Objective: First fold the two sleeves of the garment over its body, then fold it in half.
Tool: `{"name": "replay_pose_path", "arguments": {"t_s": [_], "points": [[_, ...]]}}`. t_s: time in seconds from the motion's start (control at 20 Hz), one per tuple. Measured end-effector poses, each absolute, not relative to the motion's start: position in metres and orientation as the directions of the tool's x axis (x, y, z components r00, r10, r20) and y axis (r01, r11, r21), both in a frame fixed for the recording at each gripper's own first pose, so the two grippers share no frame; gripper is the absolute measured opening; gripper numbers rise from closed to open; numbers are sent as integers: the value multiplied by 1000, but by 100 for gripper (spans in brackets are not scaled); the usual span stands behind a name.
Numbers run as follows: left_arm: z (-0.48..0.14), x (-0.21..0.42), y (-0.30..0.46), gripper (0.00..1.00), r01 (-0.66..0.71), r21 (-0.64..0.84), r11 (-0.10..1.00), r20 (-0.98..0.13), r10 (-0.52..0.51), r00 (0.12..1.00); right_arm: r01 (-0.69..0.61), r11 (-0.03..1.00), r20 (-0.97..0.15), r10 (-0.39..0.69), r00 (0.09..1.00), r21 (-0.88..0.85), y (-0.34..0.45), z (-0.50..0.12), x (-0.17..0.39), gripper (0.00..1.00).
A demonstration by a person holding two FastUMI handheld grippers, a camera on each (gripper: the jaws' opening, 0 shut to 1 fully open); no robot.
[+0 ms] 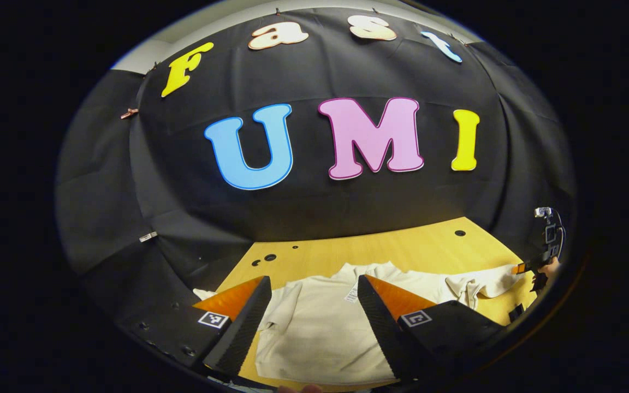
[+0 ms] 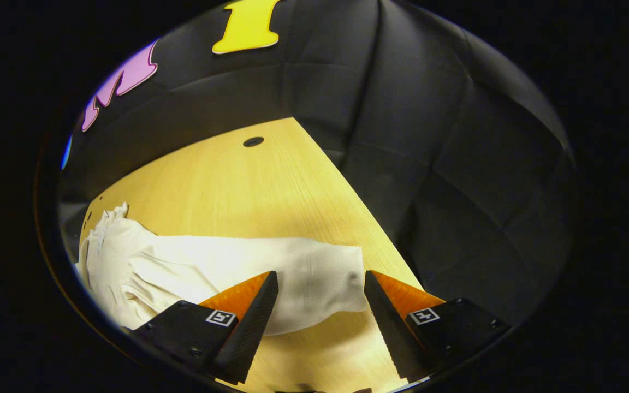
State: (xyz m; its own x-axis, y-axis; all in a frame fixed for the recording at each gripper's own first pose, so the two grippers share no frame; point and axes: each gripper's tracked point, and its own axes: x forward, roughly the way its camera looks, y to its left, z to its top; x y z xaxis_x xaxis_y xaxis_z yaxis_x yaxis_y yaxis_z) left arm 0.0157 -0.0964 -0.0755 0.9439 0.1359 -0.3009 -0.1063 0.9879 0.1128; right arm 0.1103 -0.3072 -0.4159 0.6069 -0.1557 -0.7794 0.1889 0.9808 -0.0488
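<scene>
On the wooden table (image 2: 271,180), a cream garment (image 1: 320,327) is laid flat, sleeves not yet folded.

The right sleeve (image 2: 271,267) is stretched lengthwise across the right gripper (image 2: 320,284), whose spread fingers are held just before its cuff, gripping nothing. The left gripper (image 1: 312,289), also spread and empty, is held above the body. Black cloth walls the booth.
</scene>
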Motion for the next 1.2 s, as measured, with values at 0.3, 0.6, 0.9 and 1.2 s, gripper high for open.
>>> {"name": "replay_pose_path", "arguments": {"t_s": [0.3, 0.6, 0.9, 1.2], "points": [[-77, 25, -103, 98, -159, 114, 981, -307, 187, 933, 191, 981, -798, -137, 587, -28, -313, -430, 113, 98], [-86, 28, -112, 98, -178, 89, 980, -331, 198, 922, 132, 991, -807, -63, 587, 19, -301, -432, 115, 28], [-77, 30, -111, 99, -155, 110, 982, -298, 181, 937, 158, 987, -779, -97, 619, 3, -300, -416, 110, 13], [-81, 42, -102, 98, -75, 77, 994, -293, 94, 952, 164, 986, -734, -129, 666, -25, -295, -367, 60, 12]]}}
